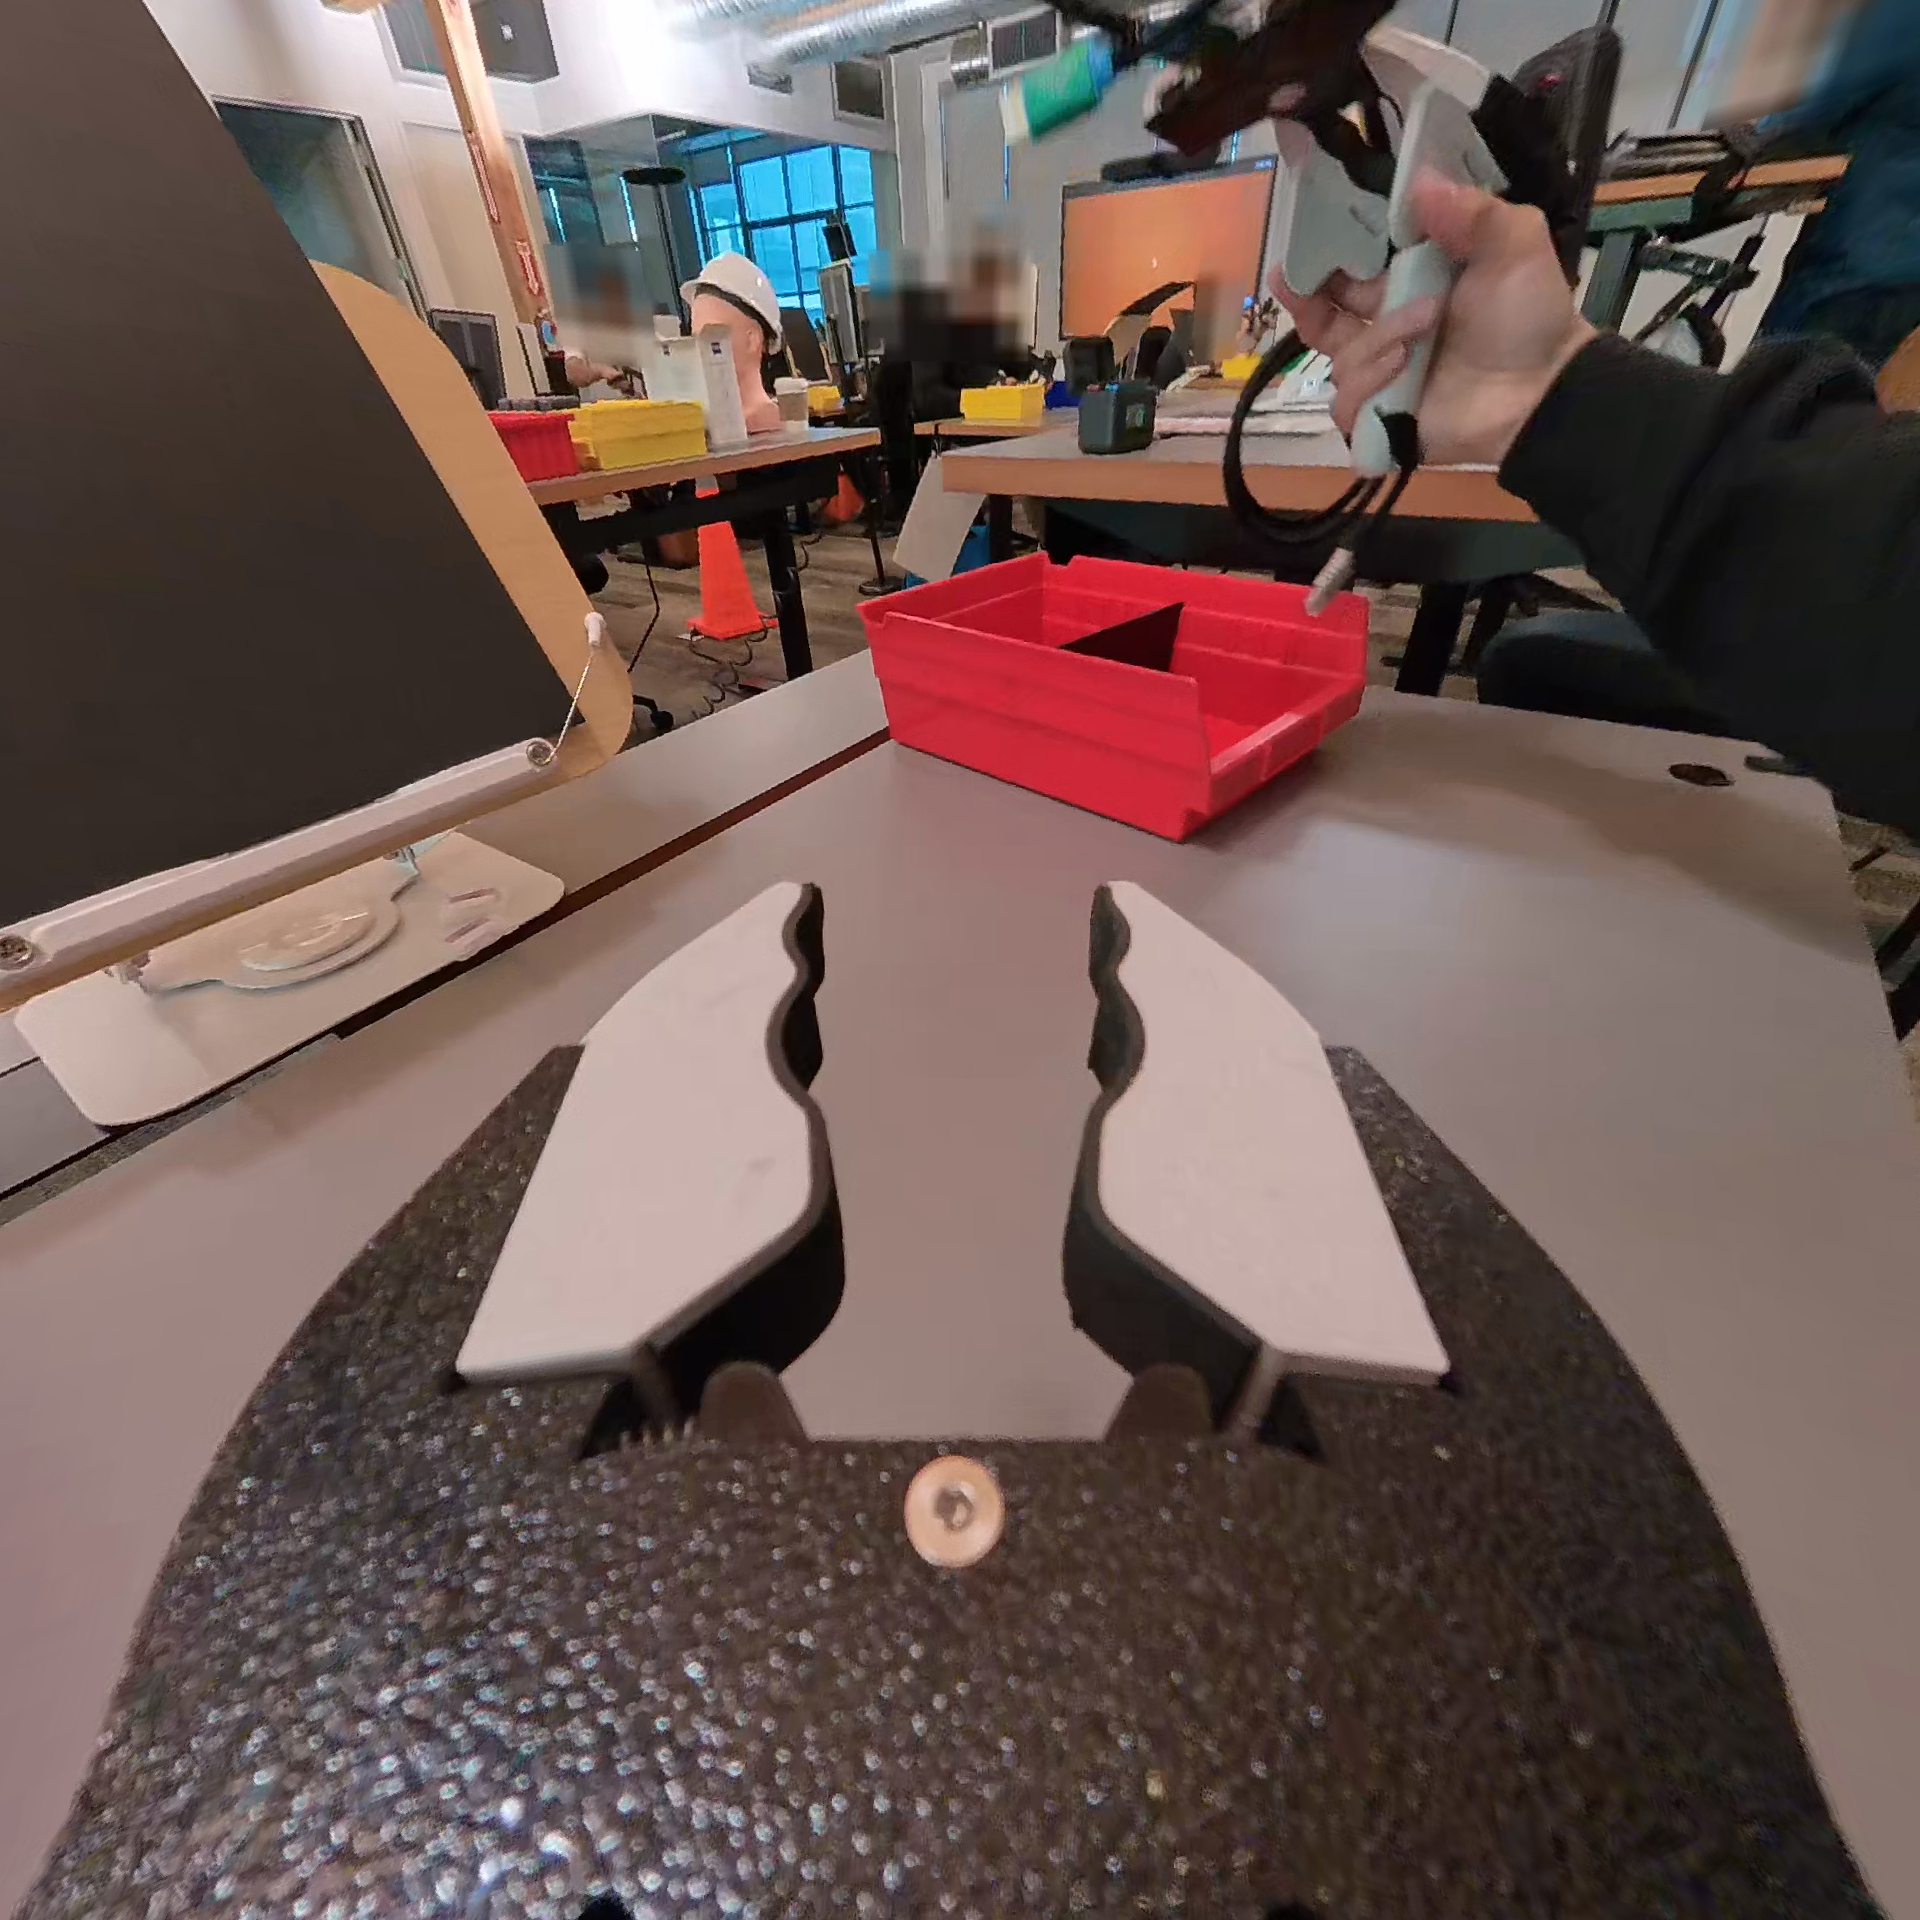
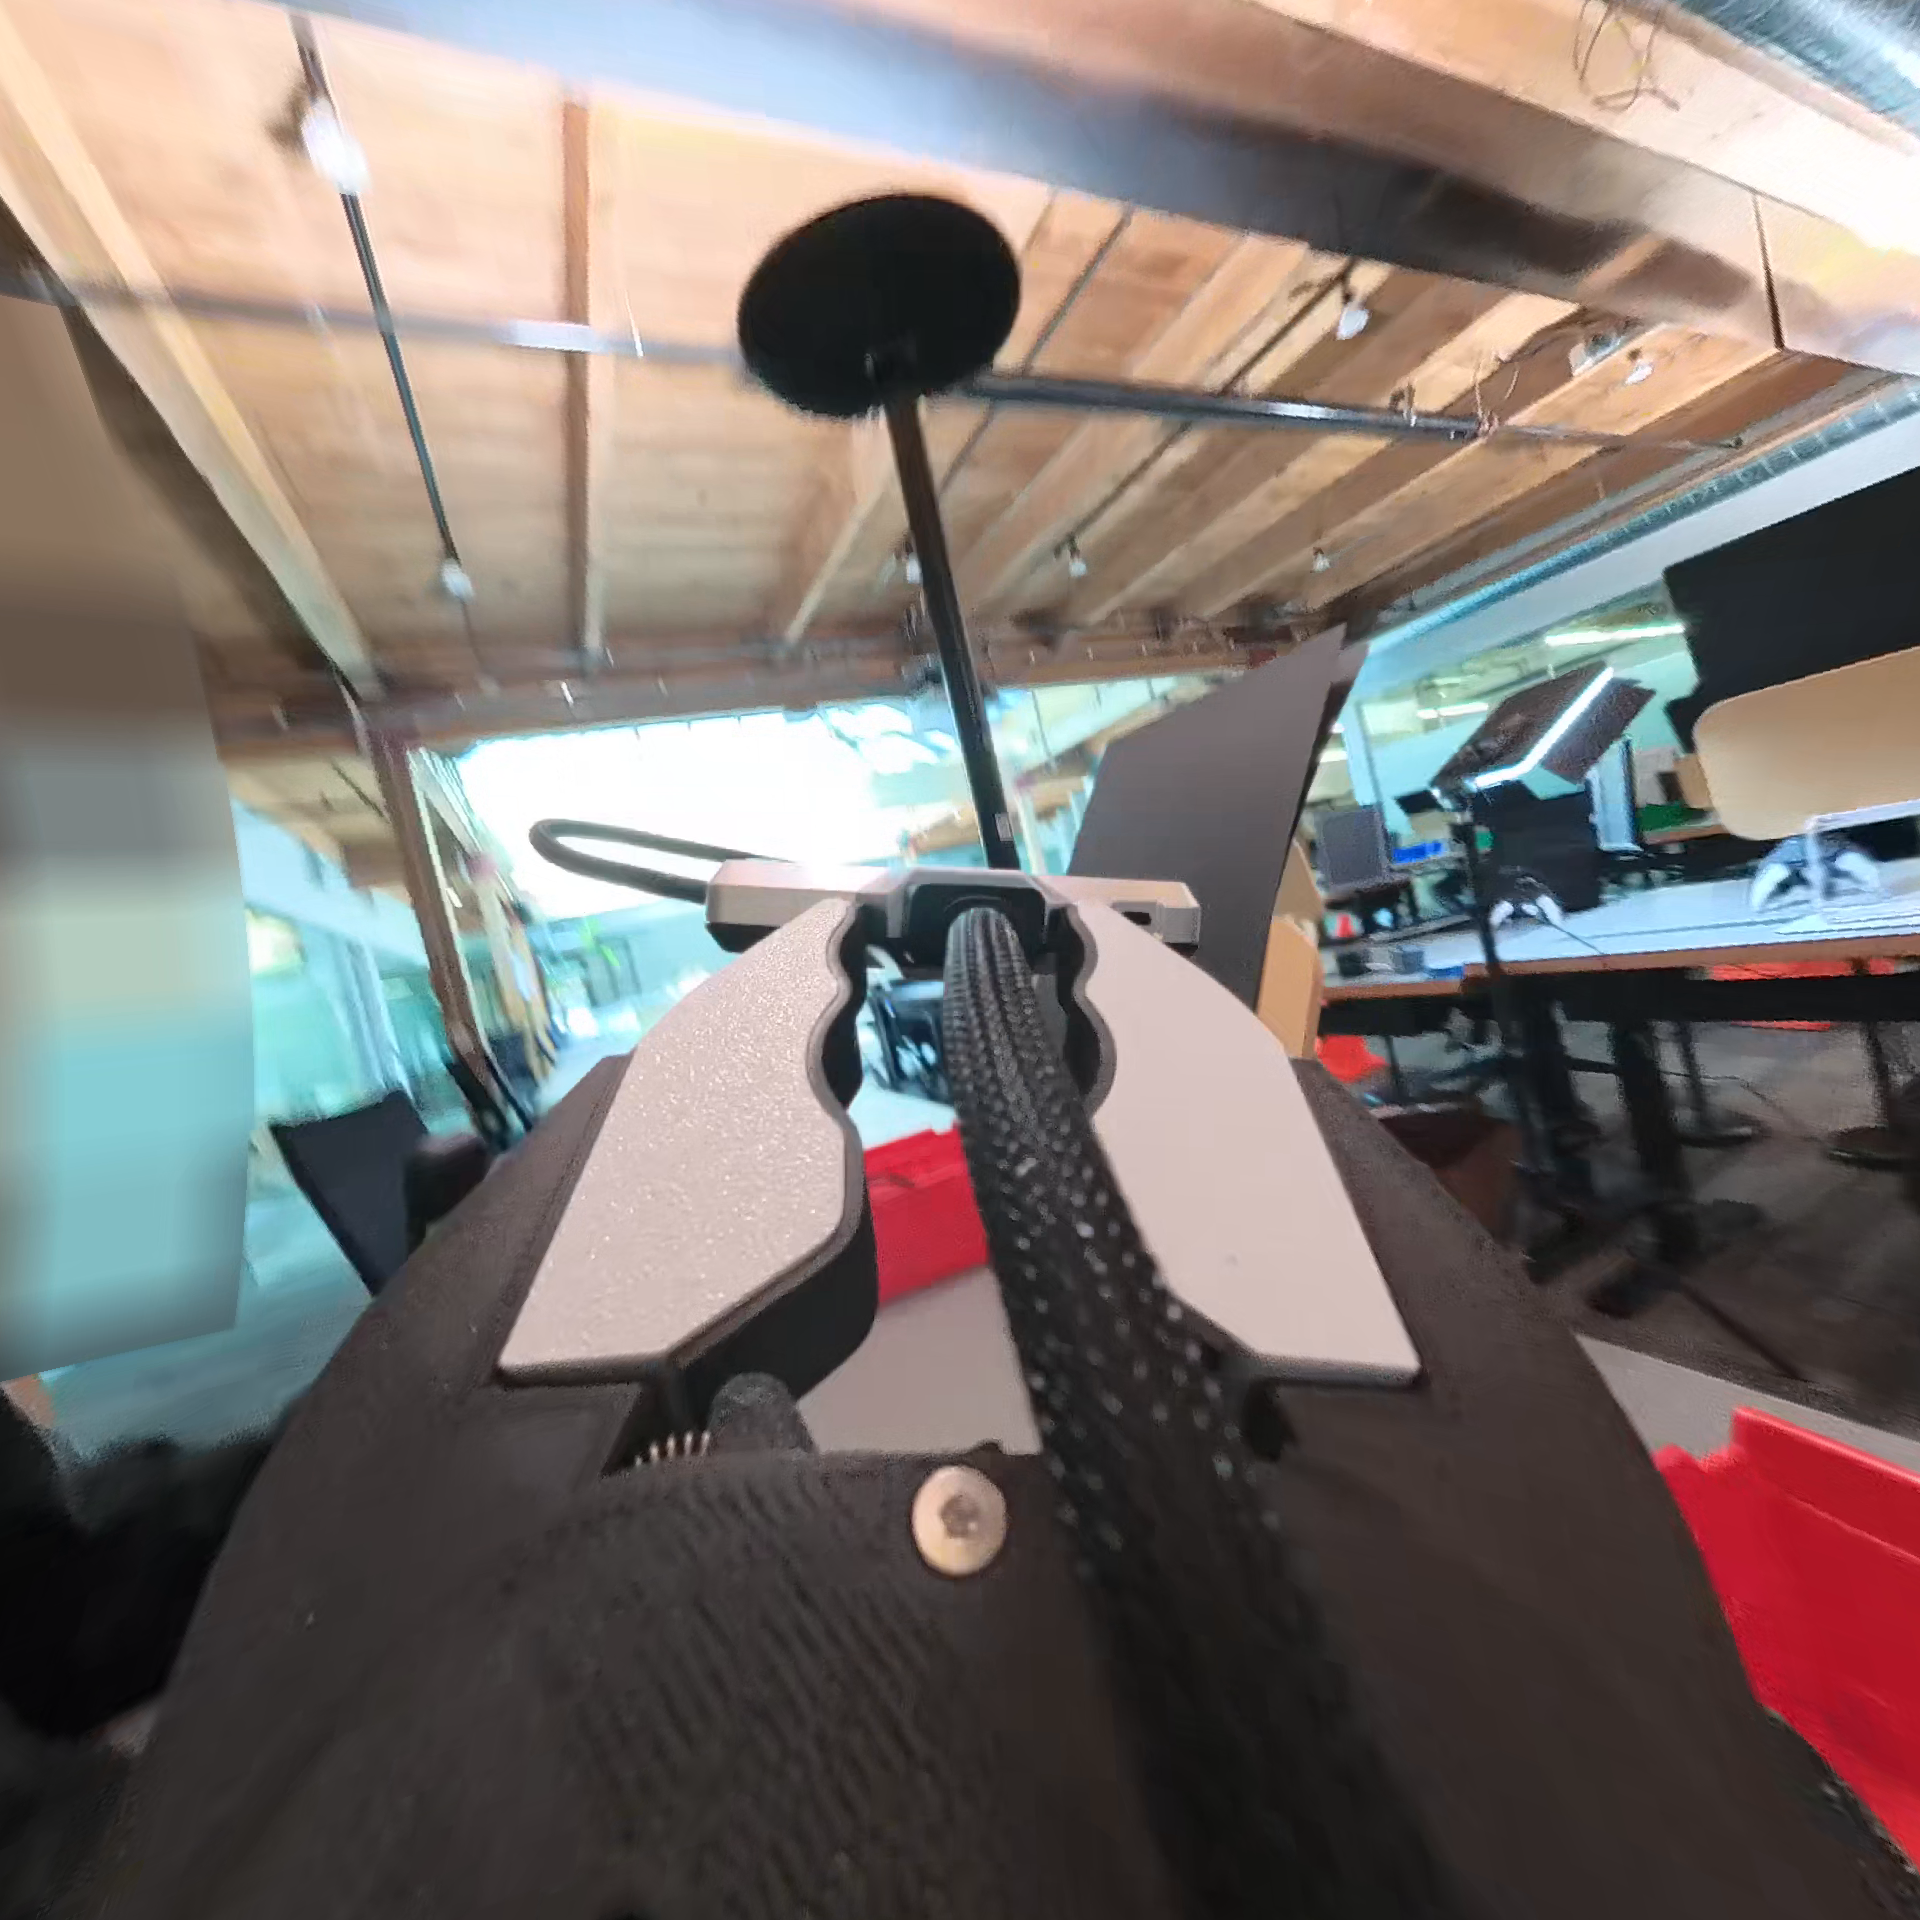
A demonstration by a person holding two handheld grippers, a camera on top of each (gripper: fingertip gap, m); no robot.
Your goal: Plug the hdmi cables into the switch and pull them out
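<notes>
Right gripper [image 2: 961, 935] is raised high, clamped on the metal plug [image 2: 961, 902] of a black braided HDMI cable [image 2: 1049, 1195] — seated in a slim silver switch [image 2: 790, 883]. Left gripper [image 1: 956, 914] is spread wide, empty, low over the grey table [image 1: 1507, 987] — red bin [image 1: 1122, 696] ahead.

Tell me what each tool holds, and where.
Left tool: nothing. Right tool: grey metal plug head of the black braided cable, gripped by its sides.

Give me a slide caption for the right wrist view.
Right gripper raised toward the ceiling, clamping a braided black cable's plug against a small grey switch.
</notes>
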